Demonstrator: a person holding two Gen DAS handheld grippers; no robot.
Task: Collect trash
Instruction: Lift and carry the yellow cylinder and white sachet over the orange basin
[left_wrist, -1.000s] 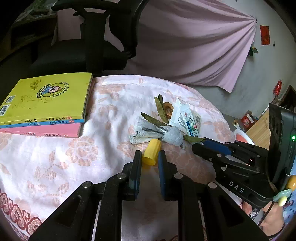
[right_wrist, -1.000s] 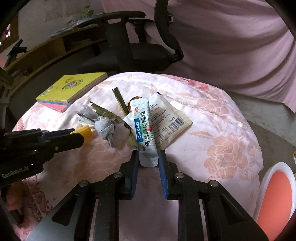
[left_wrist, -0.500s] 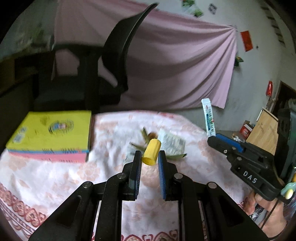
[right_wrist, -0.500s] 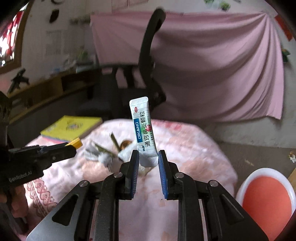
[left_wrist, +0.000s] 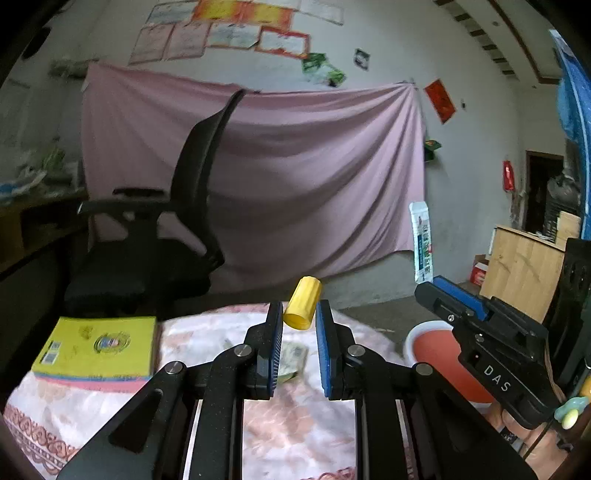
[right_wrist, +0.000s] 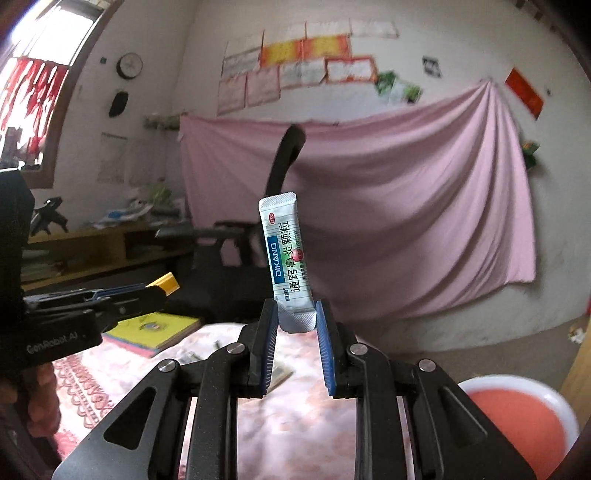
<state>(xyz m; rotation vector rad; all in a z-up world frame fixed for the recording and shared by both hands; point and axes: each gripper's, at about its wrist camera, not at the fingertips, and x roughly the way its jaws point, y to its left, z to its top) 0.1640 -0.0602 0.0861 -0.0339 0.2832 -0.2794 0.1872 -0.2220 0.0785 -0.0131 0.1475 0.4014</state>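
Both grippers have been raised clear of the floral tablecloth (left_wrist: 303, 417) and tilted up toward level. One second earlier, the yellow cap (left_wrist: 302, 303) was held by the left gripper (left_wrist: 298, 328) low over the cloth, beside the trash pile; it is now carried in the air, seen against the pink curtain (left_wrist: 314, 184). The sachet (right_wrist: 287, 254) was gripped by the right gripper (right_wrist: 296, 325) while lying flat on the pile; it is now held upright, above the table. The remaining scraps (left_wrist: 291, 360) are now seen far lower in both views, and the upper wall has been brought into view.
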